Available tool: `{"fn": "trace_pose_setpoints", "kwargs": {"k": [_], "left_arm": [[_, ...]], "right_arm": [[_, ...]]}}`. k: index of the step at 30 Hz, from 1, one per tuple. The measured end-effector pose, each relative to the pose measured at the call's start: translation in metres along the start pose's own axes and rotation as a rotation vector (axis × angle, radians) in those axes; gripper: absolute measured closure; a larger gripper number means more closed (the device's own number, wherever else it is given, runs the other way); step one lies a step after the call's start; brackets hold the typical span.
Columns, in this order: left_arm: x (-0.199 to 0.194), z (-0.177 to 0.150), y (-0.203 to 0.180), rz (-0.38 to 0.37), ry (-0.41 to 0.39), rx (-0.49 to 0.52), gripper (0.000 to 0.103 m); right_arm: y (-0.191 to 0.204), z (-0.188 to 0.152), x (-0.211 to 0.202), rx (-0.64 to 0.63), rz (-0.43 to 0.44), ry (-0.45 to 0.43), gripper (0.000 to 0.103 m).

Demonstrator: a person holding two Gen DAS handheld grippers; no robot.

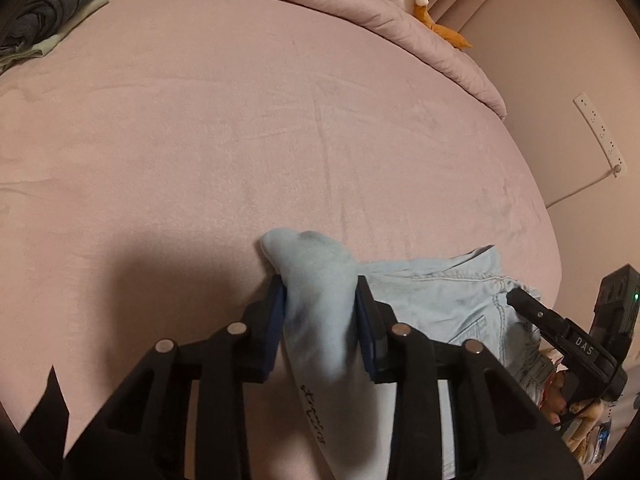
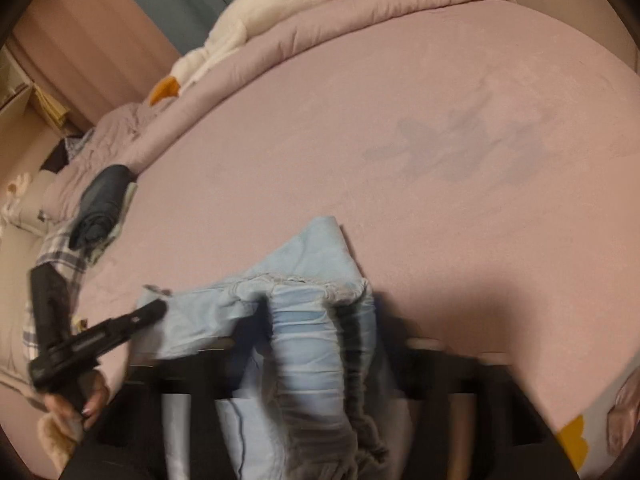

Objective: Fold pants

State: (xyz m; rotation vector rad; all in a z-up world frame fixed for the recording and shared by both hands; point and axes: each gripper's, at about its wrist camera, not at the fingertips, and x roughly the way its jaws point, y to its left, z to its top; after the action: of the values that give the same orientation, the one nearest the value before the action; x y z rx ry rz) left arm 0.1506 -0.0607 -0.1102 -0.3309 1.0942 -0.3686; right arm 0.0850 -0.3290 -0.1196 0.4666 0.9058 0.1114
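Both grippers clamped on the pants (image 1: 440, 300), light blue denim, at the near edge of the pink bed (image 1: 280, 140). Left gripper (image 1: 320, 312): blue-padded fingers (image 1: 276, 320) closed on a bunched fold of the fabric, which pokes out past the fingertips and hangs down between them toward the camera; black script lettering visible on the hanging part. To the right of the left gripper the garment lies flat on the bed, seam and pocket stitching up, running across to the right gripper (image 1: 520, 300), whose tip sits on the fabric there. So the long axis runs roughly gripper to gripper, along the bed's near edge. Right wrist view is motion-blurred: right gripper (image 2: 304, 312) has the gathered elastic waistband pinched between its fingers, cloth draping down below them, a corner sticking up ahead of the tips. Left gripper (image 2: 152, 312) shows to its left, tip at the cloth edge, held by the left hand (image 2: 80, 404). Which end of the pants is leg hem, can't tell. Far ahead of the grippers: rolled pink duvet (image 1: 400, 28) with a white-and-orange plush toy (image 2: 256, 12) on it; dark folded clothes (image 1: 48, 4) ahead-left of the left gripper. White power strip (image 1: 598, 136) on the wall to the right.
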Motion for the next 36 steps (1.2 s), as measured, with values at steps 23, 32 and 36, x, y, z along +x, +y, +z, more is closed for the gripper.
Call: {"fn": "trace_pose_setpoints", "kwargs": {"k": [23, 32, 36], "left_arm": [[-0.042, -0.068, -0.036, 0.031, -0.022, 0.087, 0.038], [-0.020, -0.100, -0.035, -0.017, 0.065, 0.047, 0.040], [-0.015, -0.099, -0.032, -0.049, 0.052, 0.030, 0.041]], "right_arm": [[-0.014, -0.019, -0.042, 0.000, -0.030, -0.046, 0.021], [-0.013, -0.032, -0.009, 0.002, 0.051, 0.071, 0.020], [-0.009, -0.032, -0.002, -0.003, 0.088, 0.073, 0.020]]}}
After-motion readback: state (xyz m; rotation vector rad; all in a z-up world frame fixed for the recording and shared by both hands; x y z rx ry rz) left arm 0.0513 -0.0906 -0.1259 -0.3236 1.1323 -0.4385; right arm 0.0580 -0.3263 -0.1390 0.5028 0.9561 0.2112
